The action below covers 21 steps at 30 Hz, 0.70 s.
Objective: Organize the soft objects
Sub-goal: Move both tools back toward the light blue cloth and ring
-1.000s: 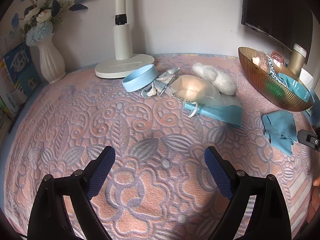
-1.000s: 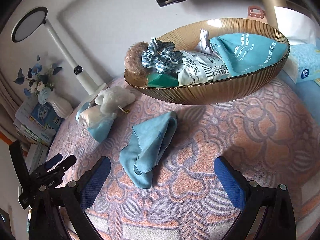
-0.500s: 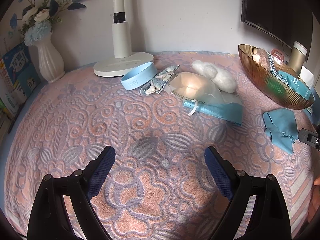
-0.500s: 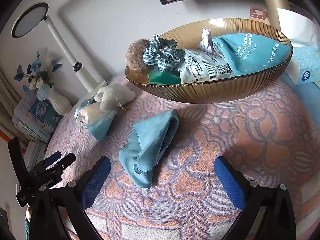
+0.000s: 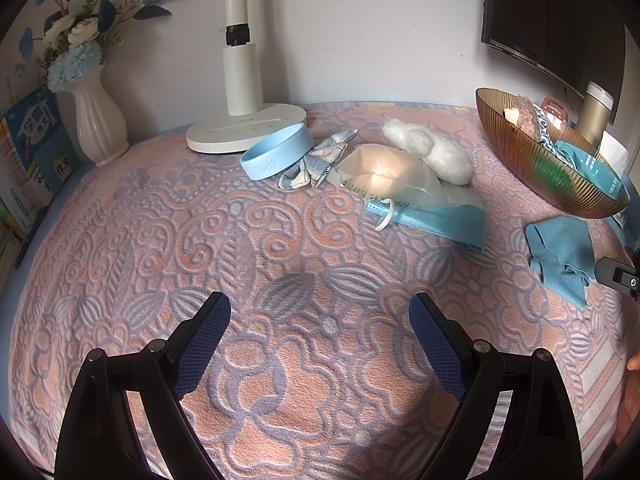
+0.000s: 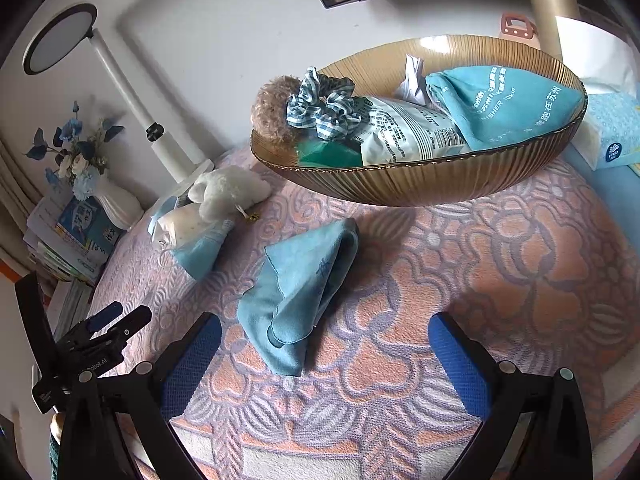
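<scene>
Both the left gripper (image 5: 320,320) and the right gripper (image 6: 325,340) hover with fingers spread wide, grasping nothing, above the pink-and-lilac patterned tablecloth (image 5: 248,240). Just beyond the right gripper lies a folded teal cloth (image 6: 304,280). Farther off stands a ribbed amber glass bowl (image 6: 420,188) holding a checked scrunchie (image 6: 324,104) and a teal towel (image 6: 508,104).

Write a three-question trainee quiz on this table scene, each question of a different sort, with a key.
1. True or false: the blue folded cloth already lies inside the amber bowl.
2. Which item is in the bowl? A: checked scrunchie. B: white plush toy. C: light blue band.
3. Fill in: the jaws of the right gripper stand ____, with nothing between them.

Key: 1 false, it lies on the patterned table cover in front of the bowl; 2 A; 3 open.
</scene>
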Tool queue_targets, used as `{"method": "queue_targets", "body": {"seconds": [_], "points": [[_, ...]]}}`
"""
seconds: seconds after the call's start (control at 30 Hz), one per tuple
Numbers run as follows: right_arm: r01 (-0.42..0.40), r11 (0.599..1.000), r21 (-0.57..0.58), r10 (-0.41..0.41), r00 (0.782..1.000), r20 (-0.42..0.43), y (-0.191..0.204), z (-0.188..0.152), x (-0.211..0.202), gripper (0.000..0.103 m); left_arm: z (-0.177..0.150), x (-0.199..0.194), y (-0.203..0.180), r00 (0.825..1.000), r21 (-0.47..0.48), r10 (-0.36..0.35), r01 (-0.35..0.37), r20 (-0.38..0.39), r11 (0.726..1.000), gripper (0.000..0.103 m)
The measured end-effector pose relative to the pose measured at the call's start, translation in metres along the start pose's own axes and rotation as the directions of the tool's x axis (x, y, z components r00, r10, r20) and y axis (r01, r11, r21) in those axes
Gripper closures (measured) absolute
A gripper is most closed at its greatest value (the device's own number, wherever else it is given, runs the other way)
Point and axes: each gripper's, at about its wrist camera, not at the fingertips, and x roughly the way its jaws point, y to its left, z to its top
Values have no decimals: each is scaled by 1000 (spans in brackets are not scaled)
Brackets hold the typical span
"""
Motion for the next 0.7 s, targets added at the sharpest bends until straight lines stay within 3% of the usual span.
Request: {"method": "queue_targets", "body": {"seconds": [0.17,0.3,0.4,0.5,0.57,0.7], "points": [[-4,1000,4,4,1000,2,0,0,0,0,0,0,3,1000,-12,-10,10,-3,1000,13],[-22,1000,17,22,1000,6,-3,1,-1,0,1,-4,27,998,-128,-60,57,-21,990,13],[-35,999,28,35,999,7,-5,1,-3,0,1,-6,48,997,-197,-20,6,-71,980,13],[-34,999,27,34,999,2,-5,0,-6,0,13,-18,59,997,-168,34,-45,-63,985,13],[-43,999,33,44,999,-9,-5,0,-10,0,30,-25,66,999,-168,0,-7,-46,986,13],[-107,990,95,111,993,-36,-8,6,-17,0,70,-5,81,980,-252,-186,164,-68,954,13]]}}
